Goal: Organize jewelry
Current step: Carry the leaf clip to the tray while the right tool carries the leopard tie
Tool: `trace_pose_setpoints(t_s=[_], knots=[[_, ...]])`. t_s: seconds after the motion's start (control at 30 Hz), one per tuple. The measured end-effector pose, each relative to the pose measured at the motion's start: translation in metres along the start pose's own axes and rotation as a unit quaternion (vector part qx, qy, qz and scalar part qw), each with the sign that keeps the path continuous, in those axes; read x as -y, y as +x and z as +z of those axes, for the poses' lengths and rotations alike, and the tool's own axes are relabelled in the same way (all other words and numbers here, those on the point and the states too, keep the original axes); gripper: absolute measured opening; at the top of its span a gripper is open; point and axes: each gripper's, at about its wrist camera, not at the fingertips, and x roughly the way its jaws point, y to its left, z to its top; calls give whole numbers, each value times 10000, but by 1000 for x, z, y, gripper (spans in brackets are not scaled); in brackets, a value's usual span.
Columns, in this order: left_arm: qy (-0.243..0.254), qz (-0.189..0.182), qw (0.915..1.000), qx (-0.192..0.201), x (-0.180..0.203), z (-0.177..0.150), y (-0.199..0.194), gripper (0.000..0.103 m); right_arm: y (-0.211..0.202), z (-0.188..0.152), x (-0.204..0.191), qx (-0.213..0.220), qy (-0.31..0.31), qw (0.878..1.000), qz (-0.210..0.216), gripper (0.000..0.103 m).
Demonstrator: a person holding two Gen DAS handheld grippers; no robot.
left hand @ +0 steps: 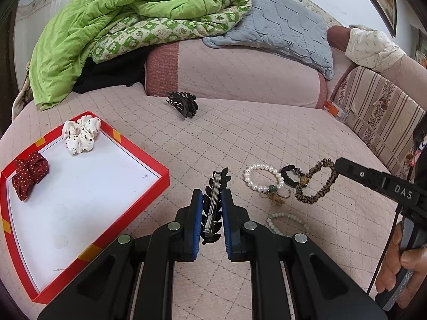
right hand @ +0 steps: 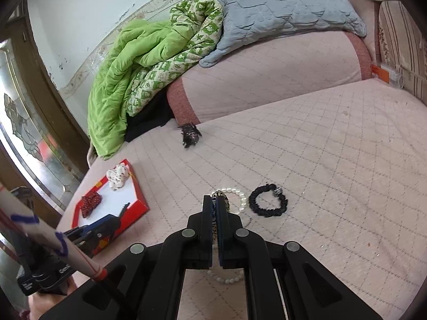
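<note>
My left gripper [left hand: 212,194] is shut on a black leaf-shaped hair clip [left hand: 213,208] with a metal clasp, just right of the red tray [left hand: 149,160]. In the tray lie a white spotted scrunchie [left hand: 81,134] and a dark red dotted scrunchie [left hand: 30,174]. My right gripper [right hand: 213,200] is shut on a leopard-print scrunchie [left hand: 316,182], which hangs from its tips. On the bedspread close by lie a pearl bracelet [left hand: 263,177], a black scrunchie [right hand: 268,204] and a pale green bead bracelet [left hand: 285,221]. A black claw clip [left hand: 182,104] lies farther back.
A green quilt [left hand: 106,34] and a grey pillow [left hand: 280,34] are piled on the rolled pink bedding at the back. A striped cushion [left hand: 373,106] lines the right side. A glazed door [right hand: 24,122] stands at the left. A hand [left hand: 400,261] holds the right gripper's handle.
</note>
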Motion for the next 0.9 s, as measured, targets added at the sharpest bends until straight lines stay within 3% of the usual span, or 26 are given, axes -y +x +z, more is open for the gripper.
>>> trace_pose_setpoints(t_s=[0.23, 0.43, 0.73, 0.9], knots=[[-279, 132, 9995, 63, -26, 5, -5, 14, 4, -5, -29, -99, -200, 9997, 135, 3], [-706, 328, 9968, 164, -71, 12, -16, 14, 22, 1, -70, -243, -359, 9982, 408, 3], [-1439, 934, 9852, -49, -170, 15, -17, 14, 70, 21, -157, -489, -858, 9915, 849, 3], [-1806, 1172, 9765, -89, -212, 14, -16, 14, 121, 25, -193, -876, -927, 9867, 1003, 3]])
